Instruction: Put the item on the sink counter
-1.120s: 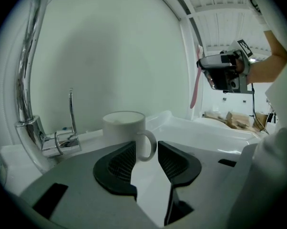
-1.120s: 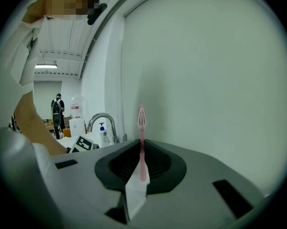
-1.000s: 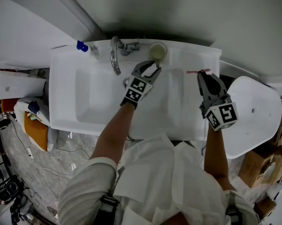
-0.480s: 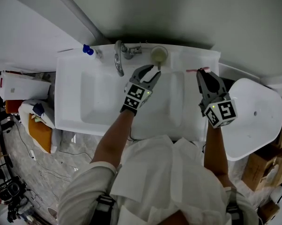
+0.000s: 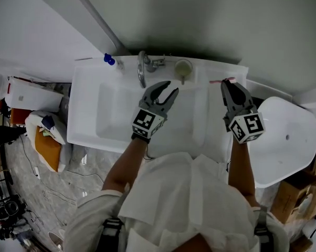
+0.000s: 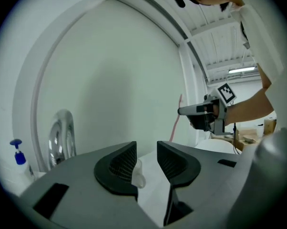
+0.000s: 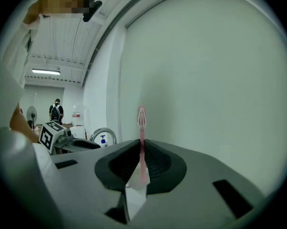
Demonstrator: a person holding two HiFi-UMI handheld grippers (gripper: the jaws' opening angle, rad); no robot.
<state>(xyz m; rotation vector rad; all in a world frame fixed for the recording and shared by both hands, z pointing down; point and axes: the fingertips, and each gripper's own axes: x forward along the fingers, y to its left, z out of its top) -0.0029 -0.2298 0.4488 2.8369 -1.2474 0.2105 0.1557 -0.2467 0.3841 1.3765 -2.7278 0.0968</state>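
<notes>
Nearly level, both arms outstretched: left tongs (image 5: 167,88) empty (jaws apart, just narrowing), right tongs (image 5: 231,83) pinching toothbrush (image 5: 216,81).

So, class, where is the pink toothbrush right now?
Head view, right side: the toothbrush is clamped in the right hand-held gripper, at the sink counter's right end, to the right of the cup.

Your white table (image 5: 217,117) holds a sunken basin (image 5: 116,114); along its back edge stand a pump bottle (image 5: 111,60), tap (image 5: 142,72) and cup (image 5: 183,68).
</notes>
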